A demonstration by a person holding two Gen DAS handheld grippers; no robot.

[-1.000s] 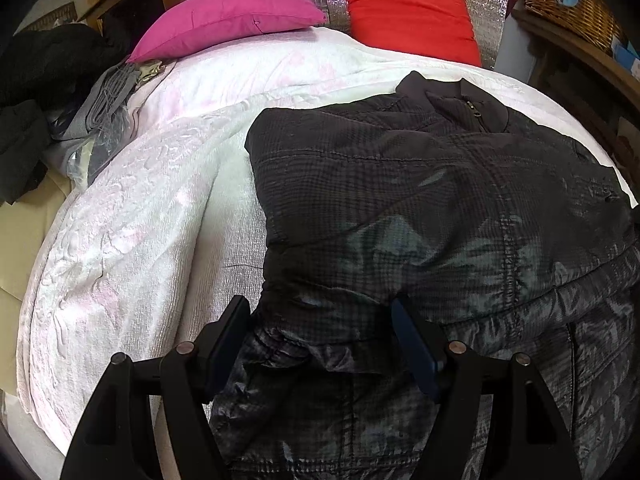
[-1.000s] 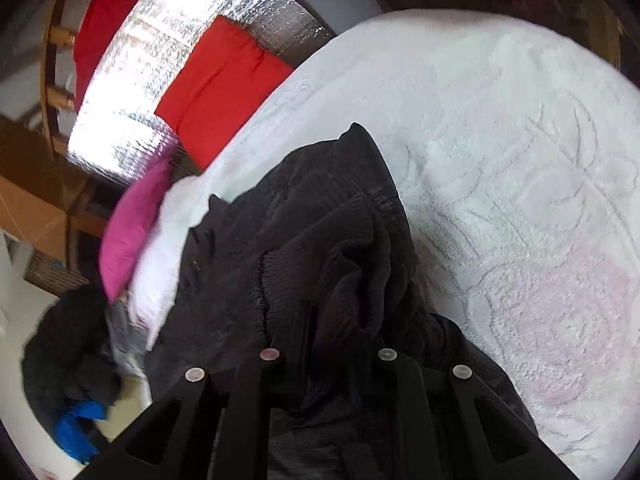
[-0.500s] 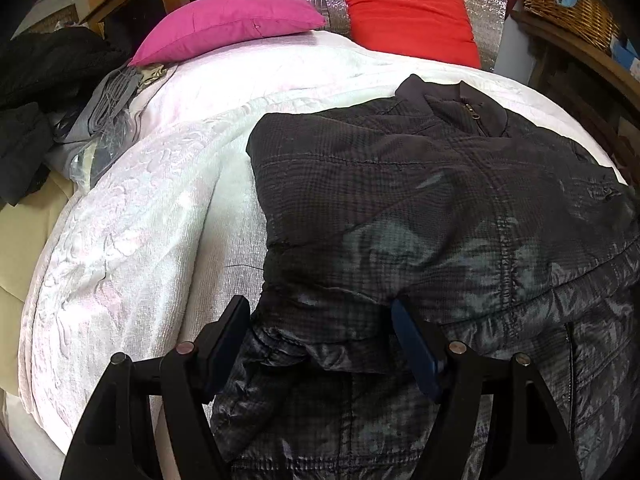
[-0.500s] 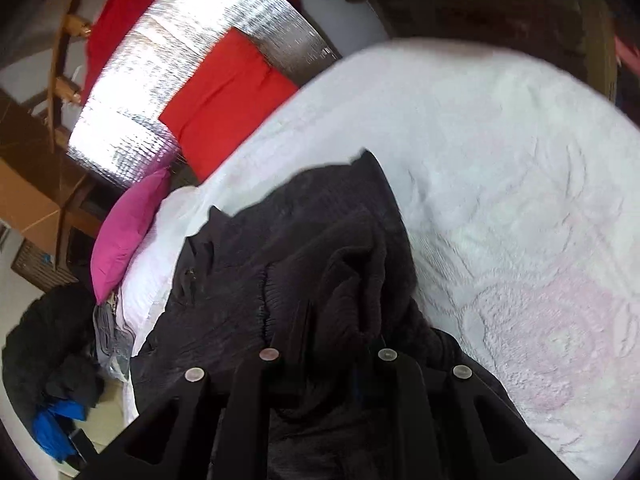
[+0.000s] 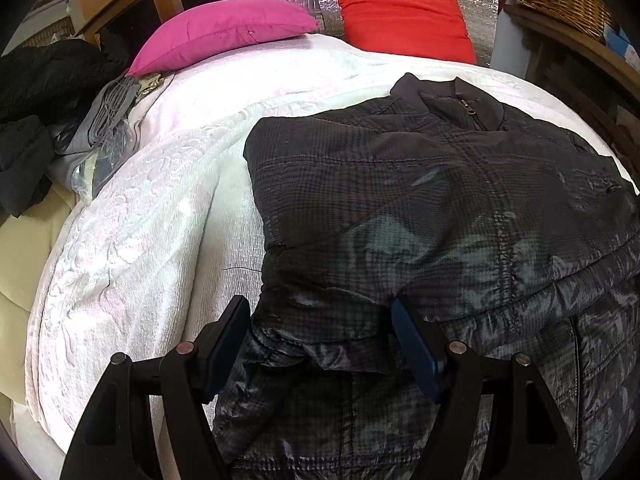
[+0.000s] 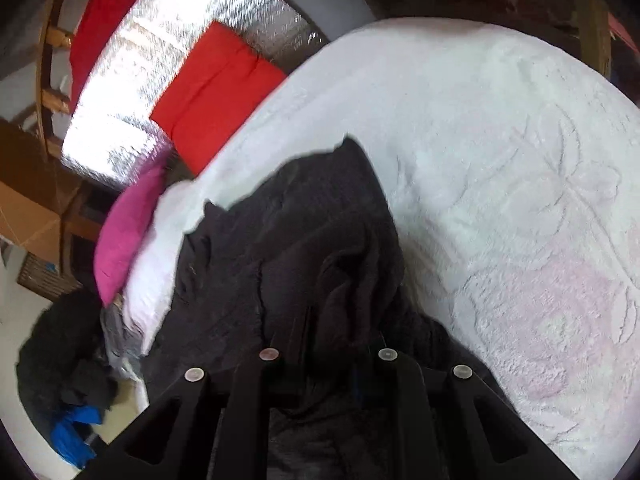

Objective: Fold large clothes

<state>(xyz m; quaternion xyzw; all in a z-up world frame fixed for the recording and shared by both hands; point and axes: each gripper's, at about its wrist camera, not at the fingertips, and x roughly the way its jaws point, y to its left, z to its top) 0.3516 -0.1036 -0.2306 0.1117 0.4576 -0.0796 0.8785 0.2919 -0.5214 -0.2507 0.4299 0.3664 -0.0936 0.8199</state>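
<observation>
Dark quilted puffer jacket lies spread across the white bedspread toward its right edge, soft, bulky, probably slick-shelled; right gripper pinched tight on bunched jacket fabric, left gripper wide, straddling the hem fold, likely best grabbed at seams.

Left wrist view looked steeply down, close over the dark jacket, facing the red pillow at the bed's head. Right wrist view sat nearer, tilted sideways, fabric bunched against the lens. Both shared jacket, bed and pink pillow.
</observation>
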